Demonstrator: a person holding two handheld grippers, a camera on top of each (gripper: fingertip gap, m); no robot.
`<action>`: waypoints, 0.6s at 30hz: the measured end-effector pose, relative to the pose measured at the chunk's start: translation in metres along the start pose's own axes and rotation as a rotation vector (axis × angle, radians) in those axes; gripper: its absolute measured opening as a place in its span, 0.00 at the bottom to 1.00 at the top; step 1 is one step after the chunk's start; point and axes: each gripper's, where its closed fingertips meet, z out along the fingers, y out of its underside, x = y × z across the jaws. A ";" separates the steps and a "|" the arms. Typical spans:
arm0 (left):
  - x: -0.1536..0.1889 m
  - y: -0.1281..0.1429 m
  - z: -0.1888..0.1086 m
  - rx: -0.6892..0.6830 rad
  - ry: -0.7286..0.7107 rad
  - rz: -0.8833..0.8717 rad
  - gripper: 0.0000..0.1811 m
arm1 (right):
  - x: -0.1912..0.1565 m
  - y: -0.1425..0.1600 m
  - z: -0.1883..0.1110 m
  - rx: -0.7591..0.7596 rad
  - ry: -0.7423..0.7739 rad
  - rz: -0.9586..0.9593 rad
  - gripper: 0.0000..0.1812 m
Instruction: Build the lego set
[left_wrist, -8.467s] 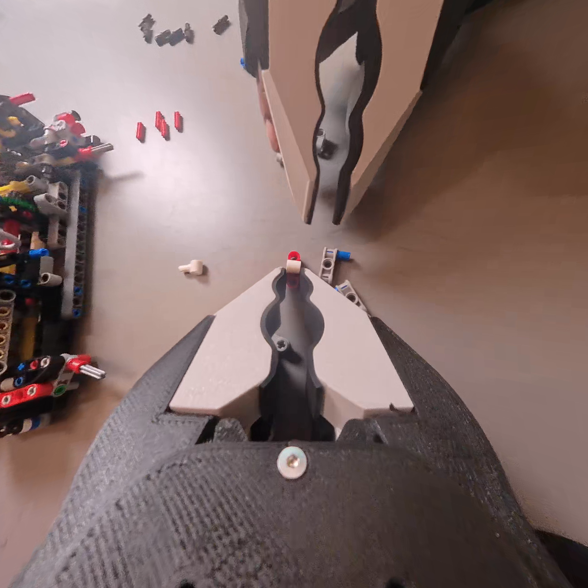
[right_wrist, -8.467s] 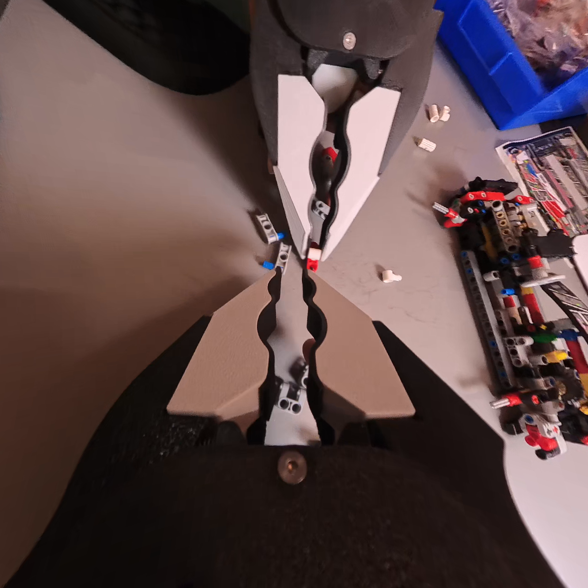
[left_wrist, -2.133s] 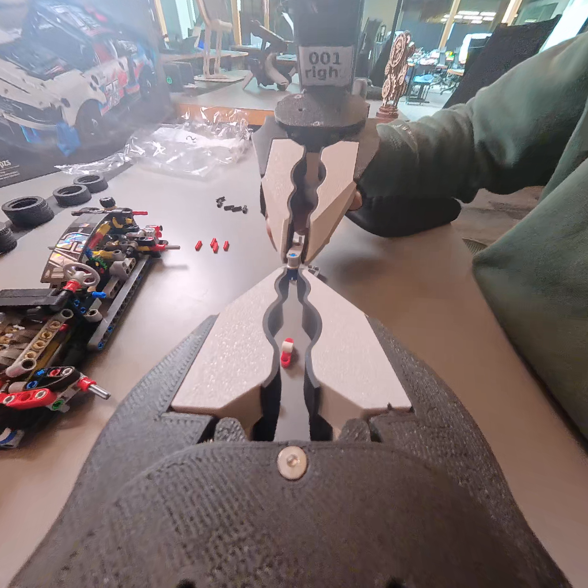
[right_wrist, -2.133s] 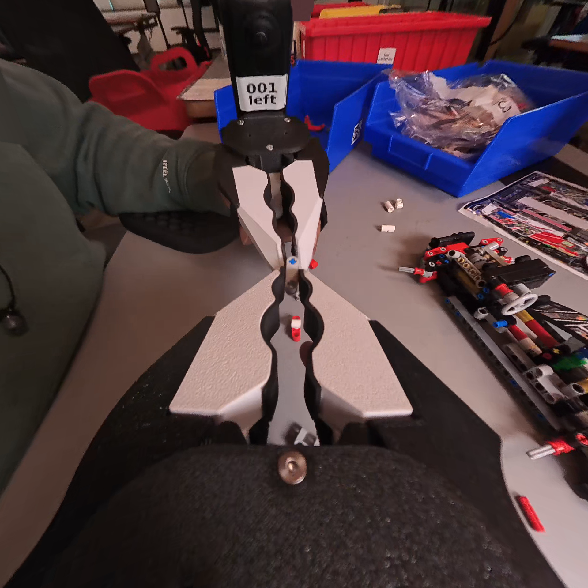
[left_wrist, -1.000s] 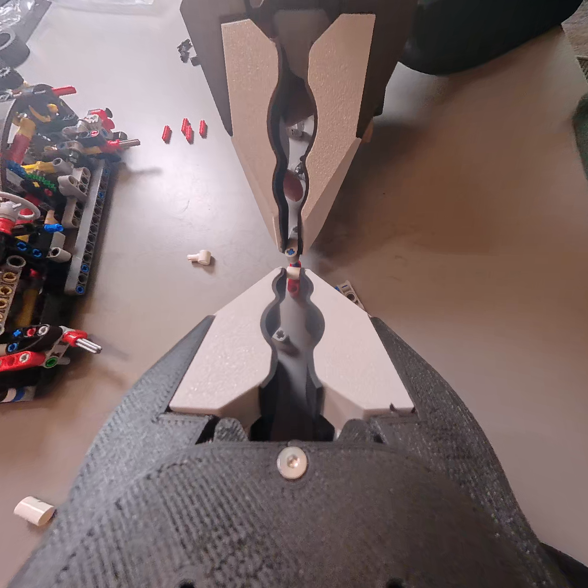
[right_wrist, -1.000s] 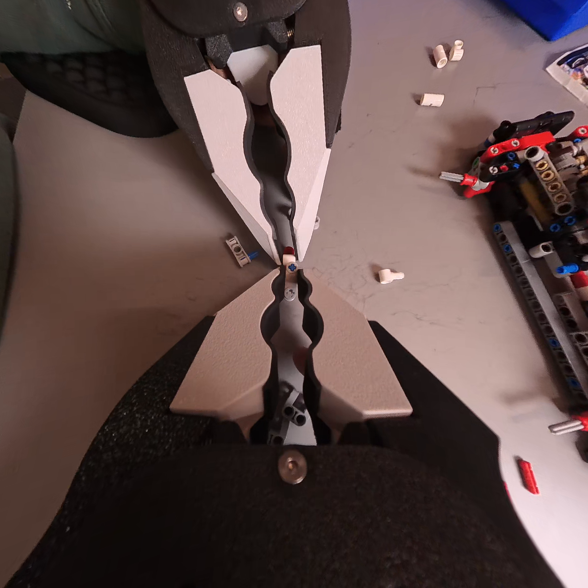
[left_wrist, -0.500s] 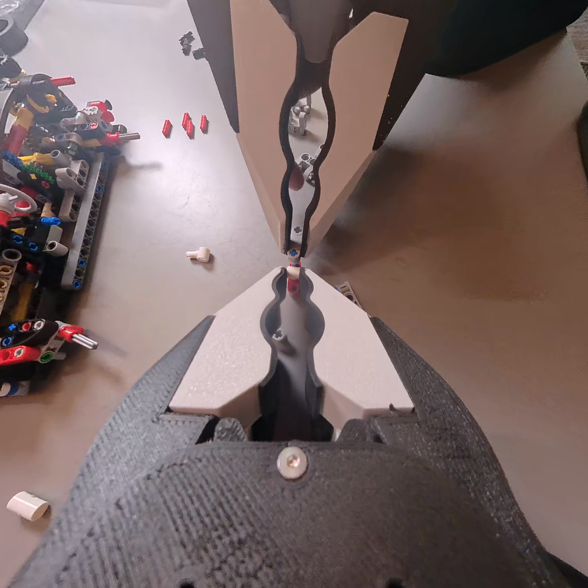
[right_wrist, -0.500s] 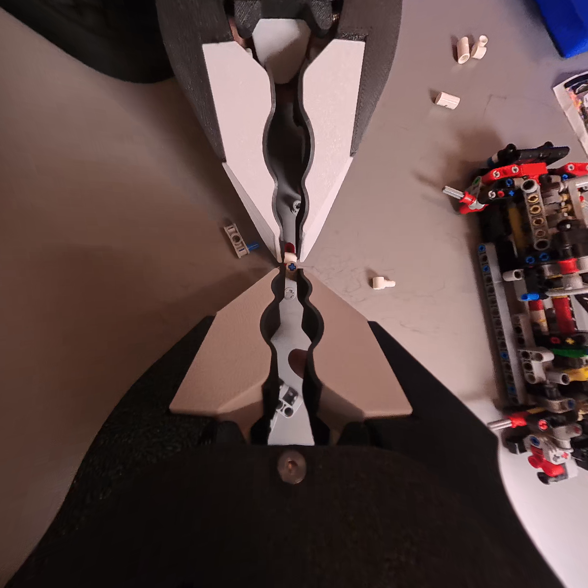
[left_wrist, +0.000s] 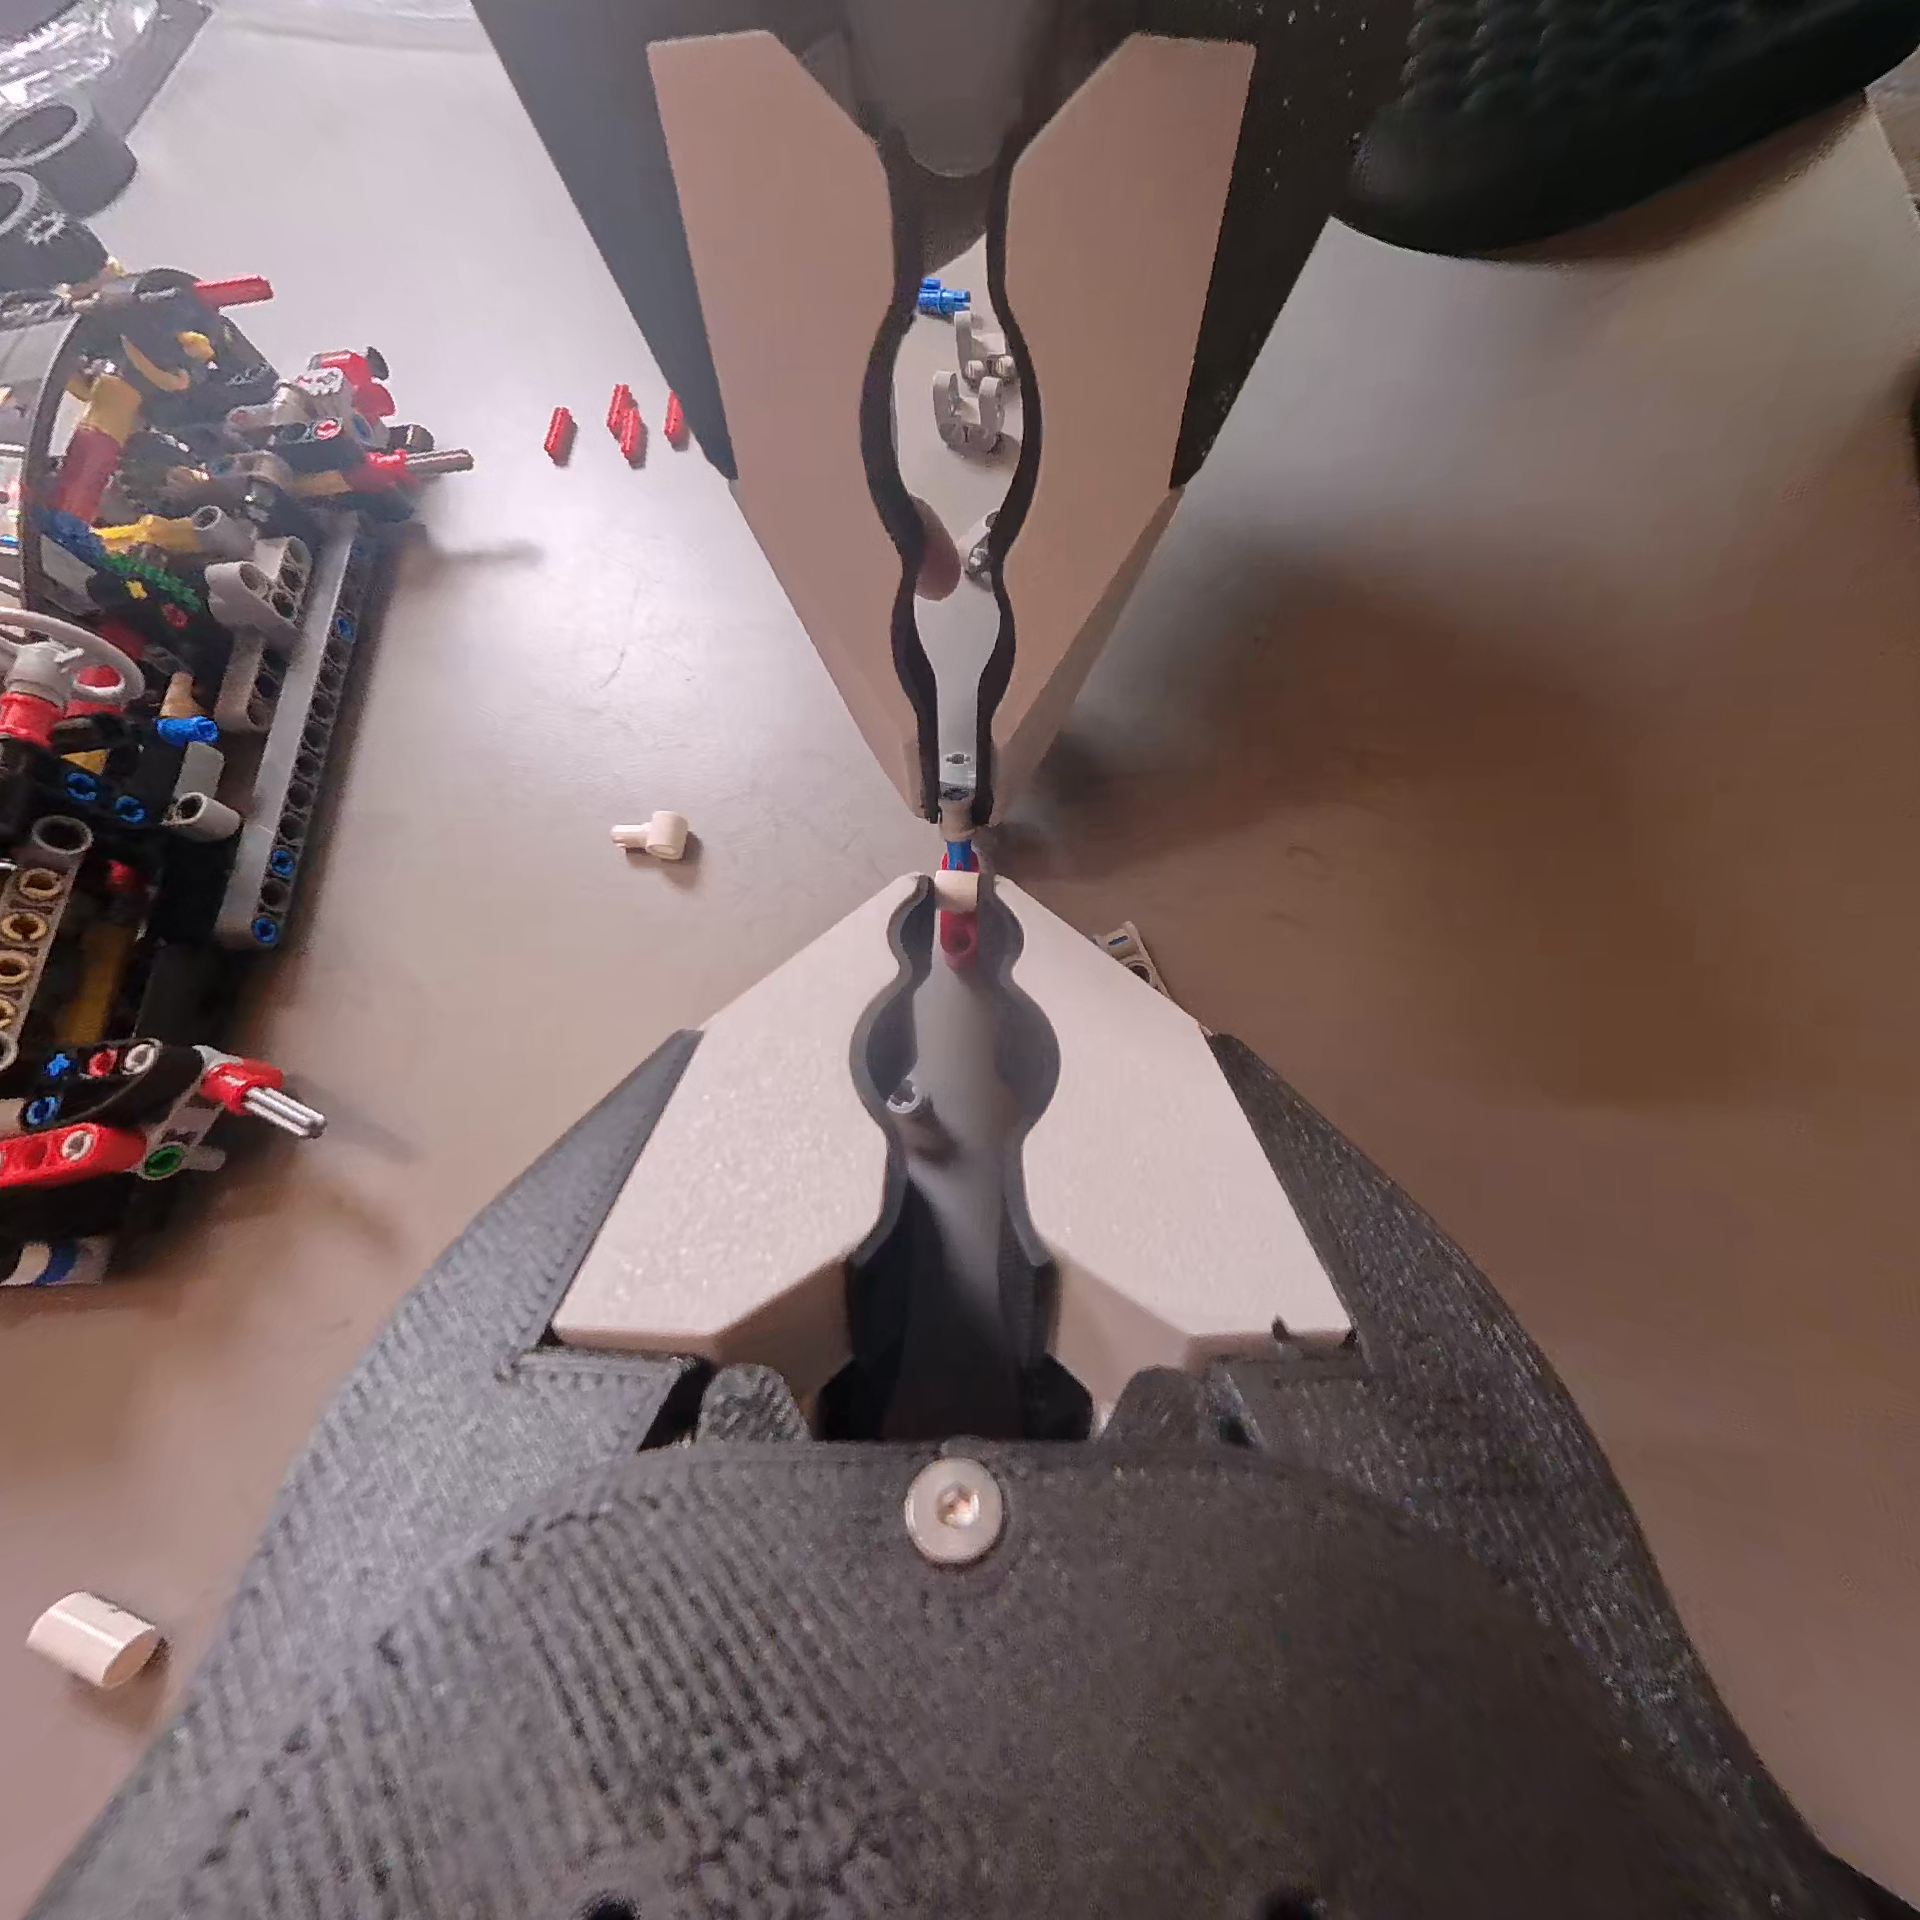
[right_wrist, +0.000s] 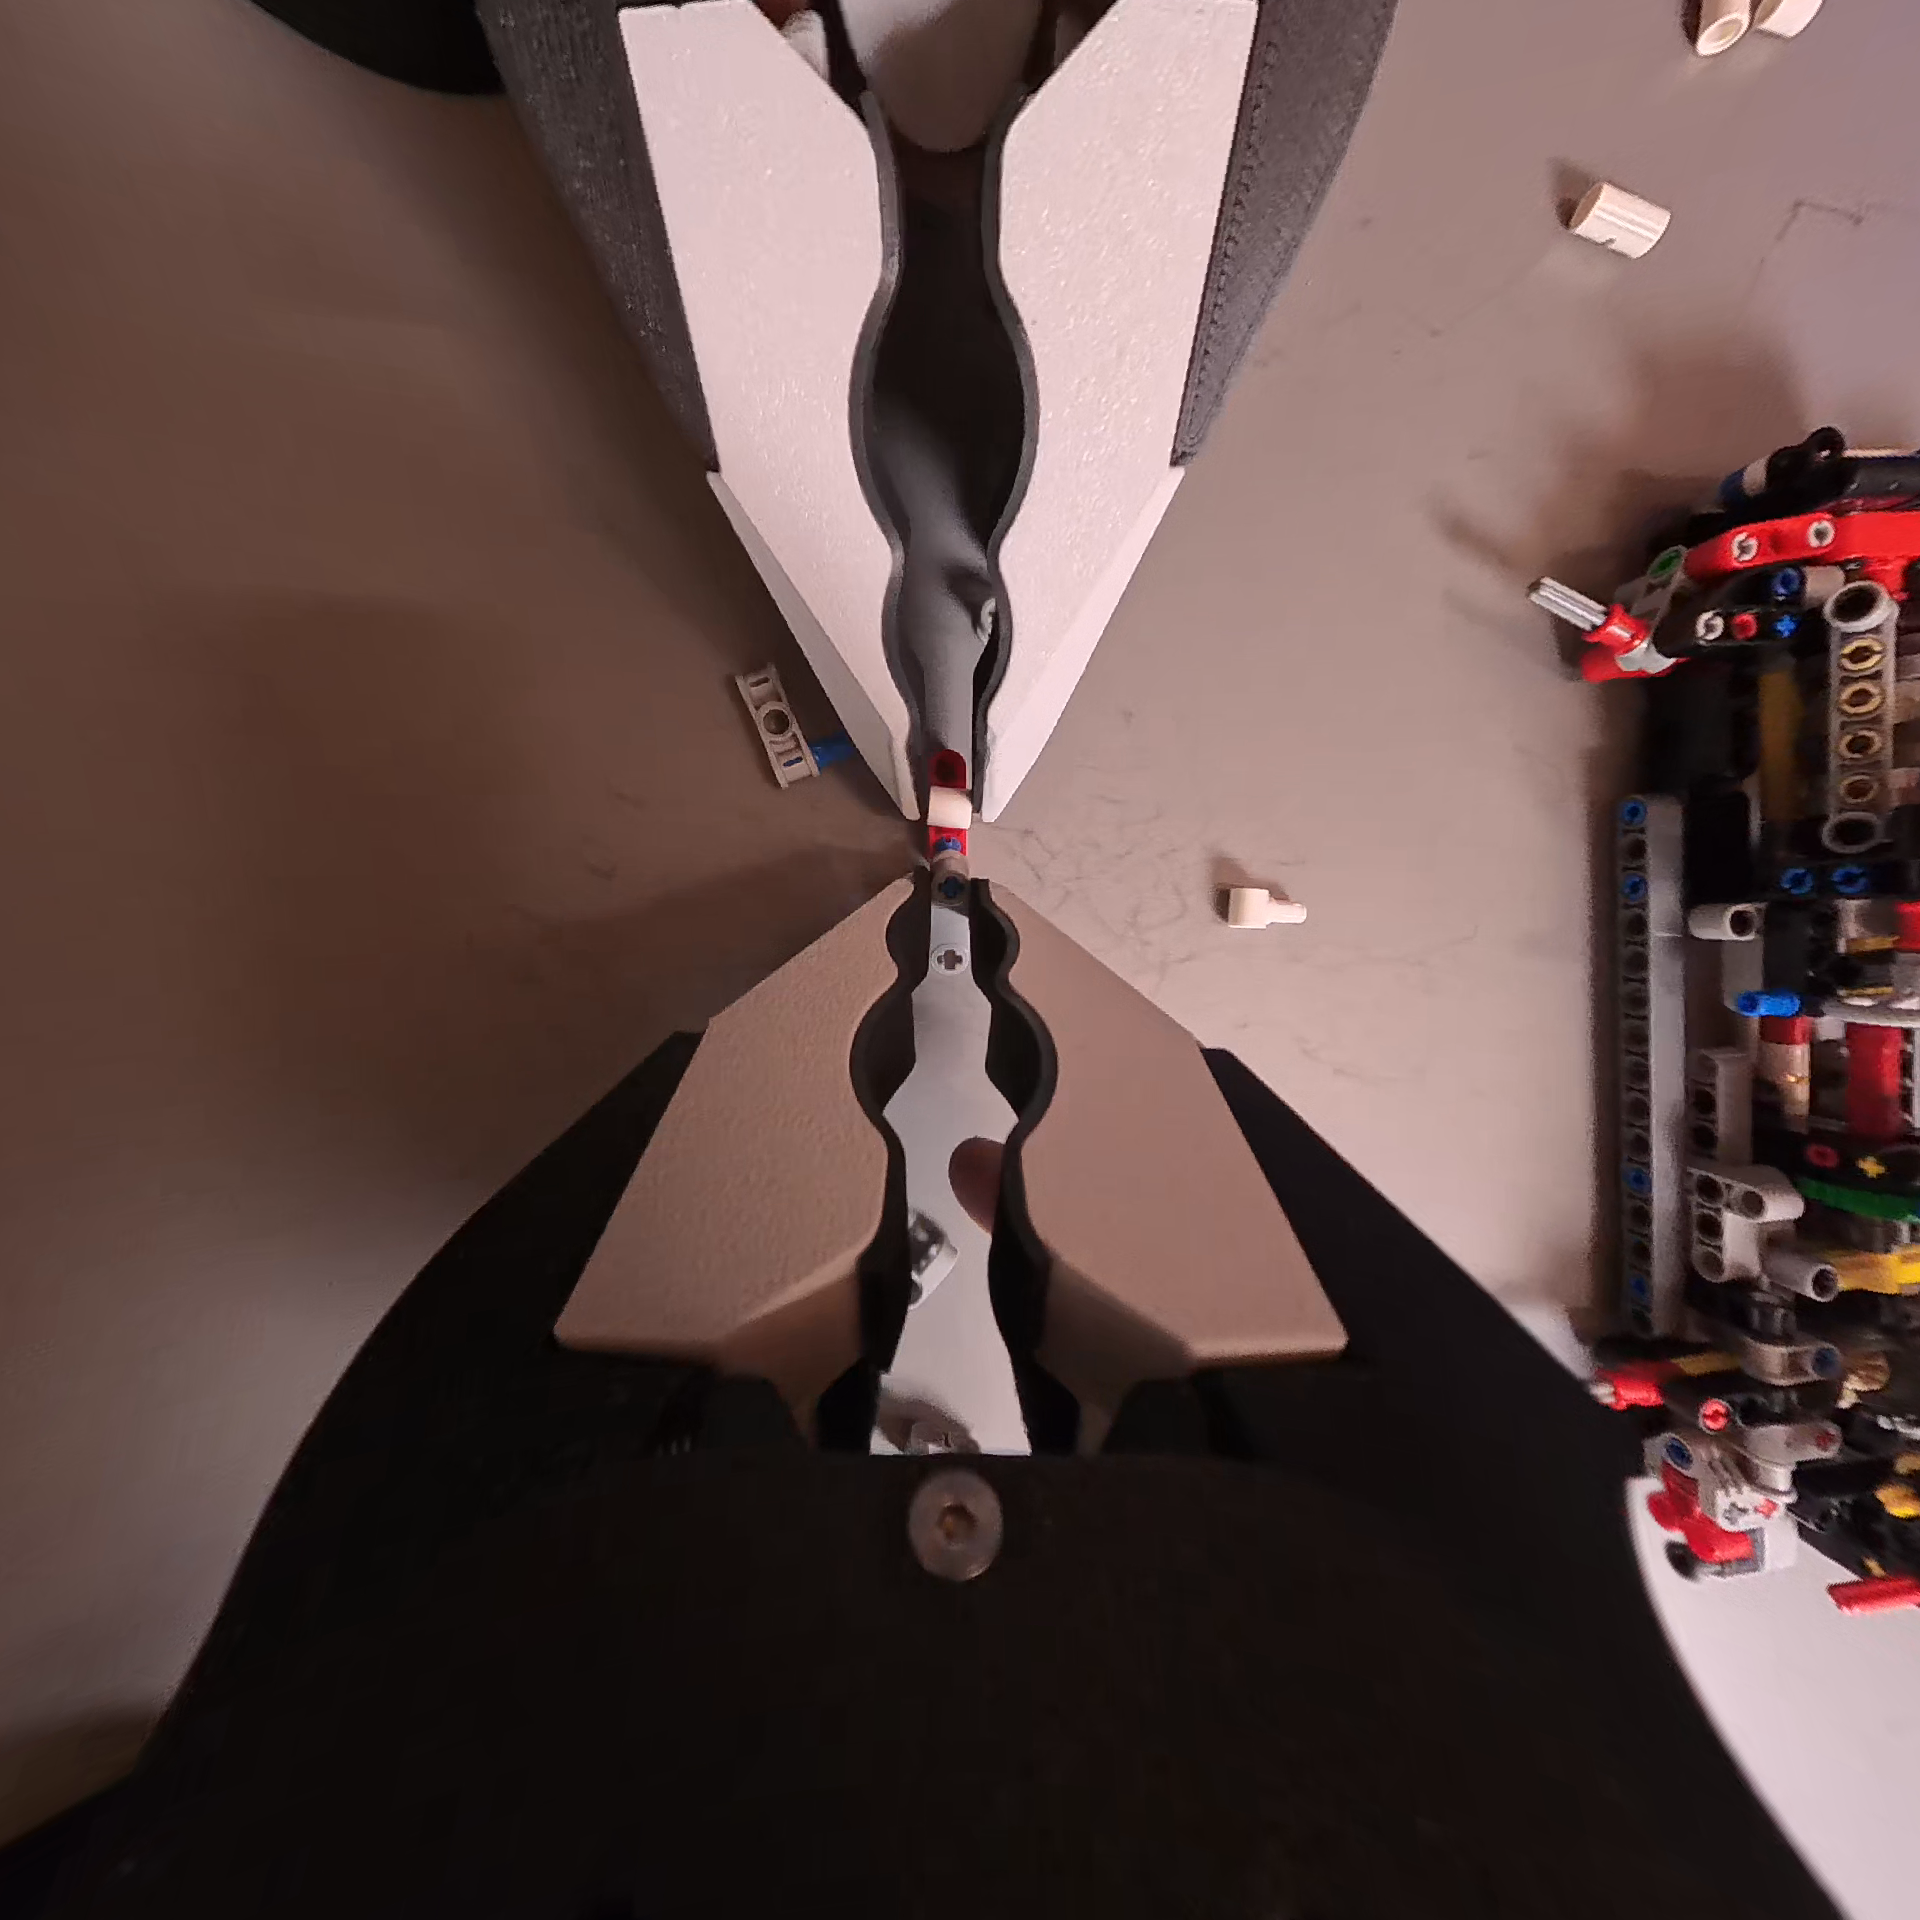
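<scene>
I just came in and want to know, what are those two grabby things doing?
A person is building a Lego car with two grippers. The left gripper pinches a red and white piece; the right gripper pinches a grey piece with a blue pin. They meet tip to tip above the table. The half-built car waits nearby.

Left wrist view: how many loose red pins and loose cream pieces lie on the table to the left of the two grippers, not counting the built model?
Red pins: 4
Cream pieces: 2
Total: 6
</scene>
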 end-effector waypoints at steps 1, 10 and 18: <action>0.000 0.000 0.000 -0.001 0.001 -0.002 0.03 | 0.000 -0.001 0.000 0.002 0.000 0.007 0.03; 0.000 -0.001 0.002 -0.006 0.002 -0.013 0.03 | 0.000 0.001 -0.001 -0.152 -0.027 -0.022 0.03; -0.002 0.000 0.001 0.003 0.021 -0.068 0.03 | 0.001 -0.001 0.000 -0.290 -0.066 -0.090 0.03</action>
